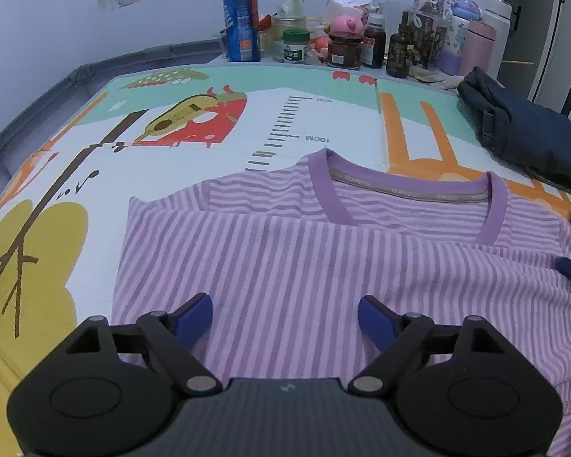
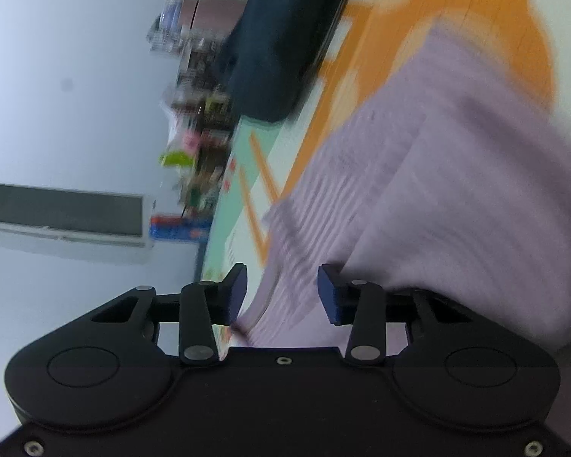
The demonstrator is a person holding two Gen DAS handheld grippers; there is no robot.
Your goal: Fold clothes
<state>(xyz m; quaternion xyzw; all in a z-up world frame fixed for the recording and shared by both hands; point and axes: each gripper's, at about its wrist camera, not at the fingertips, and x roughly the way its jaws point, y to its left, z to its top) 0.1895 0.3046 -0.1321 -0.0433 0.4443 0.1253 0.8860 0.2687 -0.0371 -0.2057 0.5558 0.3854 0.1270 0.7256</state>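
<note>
Left gripper (image 1: 285,314) above striped shirt (image 1: 323,259), clear

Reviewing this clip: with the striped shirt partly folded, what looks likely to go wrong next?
1. The right gripper has striped shirt fabric between its jaws, but the pads show gaps either side; the cloth may slip out.
2. The left gripper hangs open above the shirt, holding nothing, so a pull could shift the fold.
3. The dark folded garment lies close by and might get snagged.
</note>
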